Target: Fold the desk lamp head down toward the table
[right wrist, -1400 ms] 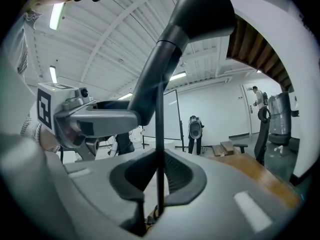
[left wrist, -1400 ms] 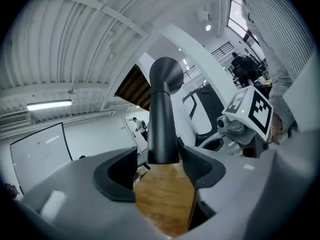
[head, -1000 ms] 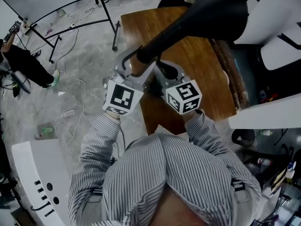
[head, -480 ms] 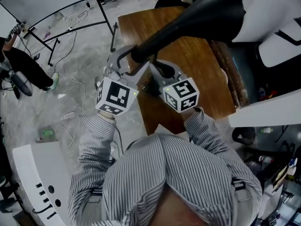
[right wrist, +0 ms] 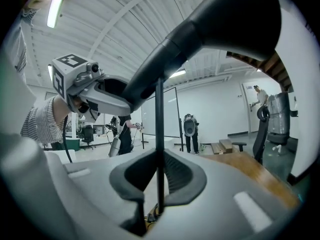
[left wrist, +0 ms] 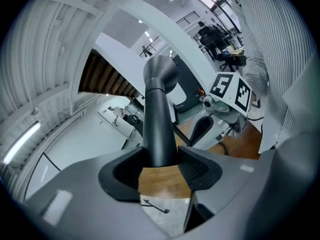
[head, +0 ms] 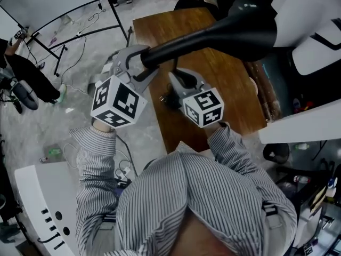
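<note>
The black desk lamp's cone-shaped head hangs over the wooden table, its narrow neck running left. My left gripper is shut on the end of that neck; in the left gripper view the neck sits between both pads of the left gripper. My right gripper is just right of it, lower, shut on the lamp's thin upright stem, which passes between the pads of the right gripper. The lamp's foot is hidden behind the right gripper.
The table's left edge lies under my left gripper. A whiteboard on a stand and cables occupy the floor to the left. A white cabinet stands near left. White panels and a chair border the table.
My left gripper has rolled and swung left and up with the neck, and the lamp head has tipped closer to level. My right gripper has stayed still on the stem.
</note>
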A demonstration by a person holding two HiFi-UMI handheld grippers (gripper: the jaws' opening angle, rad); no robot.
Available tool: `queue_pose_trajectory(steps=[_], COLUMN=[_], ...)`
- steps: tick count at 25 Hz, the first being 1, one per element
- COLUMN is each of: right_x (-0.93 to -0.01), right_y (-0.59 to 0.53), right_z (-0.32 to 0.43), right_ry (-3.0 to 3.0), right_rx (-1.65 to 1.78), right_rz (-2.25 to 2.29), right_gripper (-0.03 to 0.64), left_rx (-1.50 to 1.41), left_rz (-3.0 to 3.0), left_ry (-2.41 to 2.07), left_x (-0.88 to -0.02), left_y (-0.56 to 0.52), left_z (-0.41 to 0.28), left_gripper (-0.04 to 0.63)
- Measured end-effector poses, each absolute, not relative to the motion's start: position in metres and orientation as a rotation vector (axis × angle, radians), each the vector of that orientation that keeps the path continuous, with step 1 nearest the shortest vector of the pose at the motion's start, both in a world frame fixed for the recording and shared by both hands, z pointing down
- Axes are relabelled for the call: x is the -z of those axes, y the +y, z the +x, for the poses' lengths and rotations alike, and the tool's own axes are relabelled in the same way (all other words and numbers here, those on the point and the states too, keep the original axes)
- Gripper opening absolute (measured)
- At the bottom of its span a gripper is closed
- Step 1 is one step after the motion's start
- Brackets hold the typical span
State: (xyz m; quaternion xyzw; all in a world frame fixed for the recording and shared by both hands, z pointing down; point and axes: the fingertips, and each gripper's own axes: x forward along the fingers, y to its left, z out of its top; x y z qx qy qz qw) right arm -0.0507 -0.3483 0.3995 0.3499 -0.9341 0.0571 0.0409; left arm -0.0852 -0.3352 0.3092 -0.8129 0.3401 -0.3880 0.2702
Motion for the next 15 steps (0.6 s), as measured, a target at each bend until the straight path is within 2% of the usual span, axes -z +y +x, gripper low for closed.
queue_pose_trajectory(steps=[15], right_x=[-0.399], right_y=[-0.349], right_z=[-0.052], right_ry=[-2.838], right_rx=[-0.181], right_rz=[1.139], right_gripper=[0.040], left_rx=[1.442], left_rz=[-1.898], left_ry=[0.509], left_x=[-0.263], left_y=[-0.329], left_z=[-0.087], left_gripper=[0.229])
